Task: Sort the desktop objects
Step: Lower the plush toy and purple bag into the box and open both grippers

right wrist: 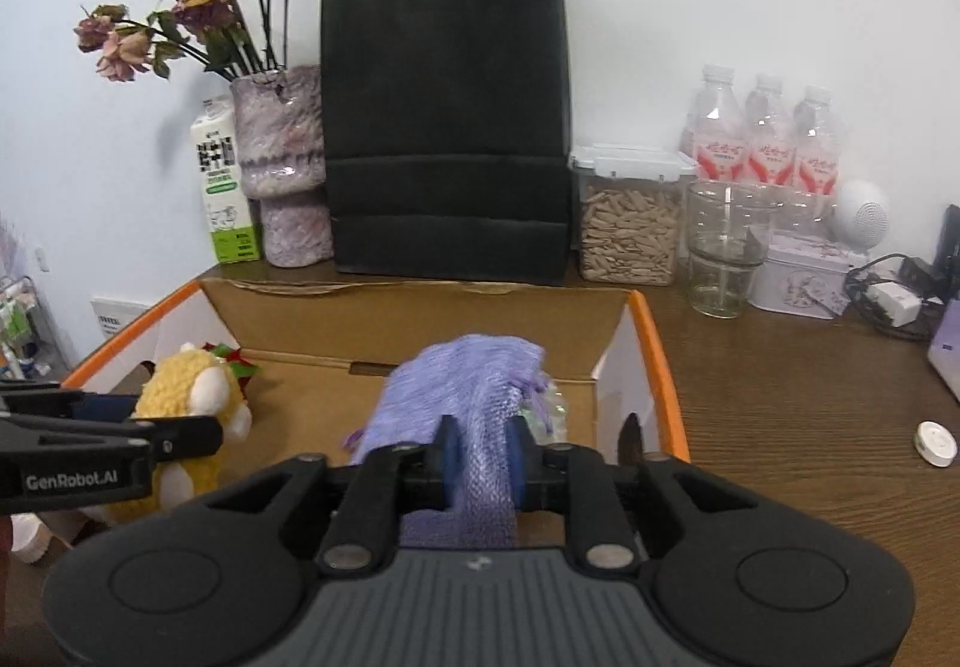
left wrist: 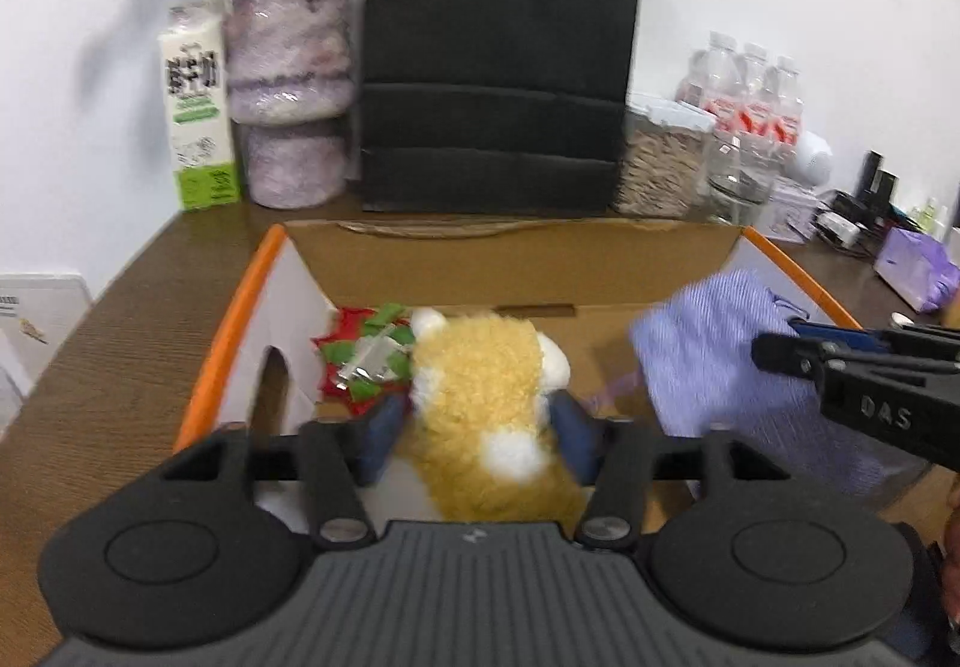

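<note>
1. wood-grain tabletop [right wrist: 780, 397] against a white wall carries an open cardboard box [left wrist: 480, 259] with orange-edged flaps; a black paper bag [right wrist: 447, 126] stands just behind the box.
2. left hand-held gripper [left wrist: 477, 430] reaches into the box, its blue fingers standing wide on either side of a yellow plush toy [left wrist: 480, 385]; whether they still touch it cannot be told.
3. right hand-held gripper [right wrist: 480, 463], jaws narrow, has a purple mesh cloth [right wrist: 462, 397] between its pads over the box's right half.
4. red-and-green wrapper [left wrist: 360, 355] lies in the box's far left corner, beside the toy.
</note>
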Tool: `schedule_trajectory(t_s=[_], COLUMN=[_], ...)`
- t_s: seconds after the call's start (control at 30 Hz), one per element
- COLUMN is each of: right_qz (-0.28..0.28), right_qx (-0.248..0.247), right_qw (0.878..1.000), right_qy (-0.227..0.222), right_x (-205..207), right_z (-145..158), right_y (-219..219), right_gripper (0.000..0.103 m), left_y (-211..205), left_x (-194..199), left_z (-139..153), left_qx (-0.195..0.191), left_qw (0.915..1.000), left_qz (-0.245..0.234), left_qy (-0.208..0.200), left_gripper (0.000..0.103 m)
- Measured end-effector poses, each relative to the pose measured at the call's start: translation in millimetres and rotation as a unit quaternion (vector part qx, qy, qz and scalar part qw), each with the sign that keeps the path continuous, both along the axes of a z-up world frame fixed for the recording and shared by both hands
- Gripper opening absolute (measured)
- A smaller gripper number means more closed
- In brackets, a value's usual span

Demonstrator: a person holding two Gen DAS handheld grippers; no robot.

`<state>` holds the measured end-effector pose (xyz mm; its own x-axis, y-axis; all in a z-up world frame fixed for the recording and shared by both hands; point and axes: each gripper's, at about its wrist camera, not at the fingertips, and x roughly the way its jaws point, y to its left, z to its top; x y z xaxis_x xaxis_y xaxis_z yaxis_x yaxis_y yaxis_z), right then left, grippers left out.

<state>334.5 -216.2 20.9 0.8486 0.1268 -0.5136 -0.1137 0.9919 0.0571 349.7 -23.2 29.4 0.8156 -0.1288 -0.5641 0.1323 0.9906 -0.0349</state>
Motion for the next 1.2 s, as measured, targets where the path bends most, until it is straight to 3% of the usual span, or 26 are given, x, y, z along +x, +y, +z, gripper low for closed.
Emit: schedule_trajectory(t_s=[0.03, 0.07, 0.1, 0.13, 0.17, 0.4, 0.73, 1.2], right_qz=[-0.003, -0.006, -0.007, -0.008, -0.006, 0.004, 0.003, 0.014], right_qx=[0.0, 0.002, 0.004, 0.005, 0.006, 0.012, 0.008, -0.006], right_qw=[1.0, 1.0, 1.0, 1.0, 1.0, 1.0, 1.0, 0.998], right_qy=[0.002, 0.004, 0.004, 0.004, 0.0, -0.017, -0.016, -0.063], right_x=[0.2, 0.0, -0.5, -0.6, -2.1, -12.8, -15.5, -71.6], right_z=[1.0, 2.5, 4.6, 7.3, 10.7, 30.7, 35.4, 64.5], right_y=[-0.2, -0.7, -1.1, -1.3, -1.8, 0.6, 2.6, 12.0], right_gripper=[0.043, 0.054, 0.08, 0.099, 0.102, 0.103, 0.103, 0.103], left_y=[0.5, 0.5, 1.1, 1.6, 2.0, 2.3, 1.2, 7.3], left_x=[-2.8, -4.1, -7.1, -9.6, -11.5, -14.8, -22.7, -84.9], left_z=[3.2, 6.4, 10.4, 14.0, 17.4, 26.7, 33.3, 62.6], left_qx=[0.003, 0.004, 0.005, 0.005, 0.006, 0.011, 0.014, 0.016], left_qw=[0.9999, 0.9997, 0.9993, 0.9988, 0.9983, 0.9968, 0.9956, 0.9831], left_qz=[0.006, 0.011, 0.015, 0.017, 0.02, 0.037, 0.038, 0.044], left_qy=[-0.013, -0.022, -0.034, -0.046, -0.054, -0.071, -0.085, -0.177], left_gripper=[0.09, 0.097, 0.103, 0.103, 0.103, 0.103, 0.103, 0.103])
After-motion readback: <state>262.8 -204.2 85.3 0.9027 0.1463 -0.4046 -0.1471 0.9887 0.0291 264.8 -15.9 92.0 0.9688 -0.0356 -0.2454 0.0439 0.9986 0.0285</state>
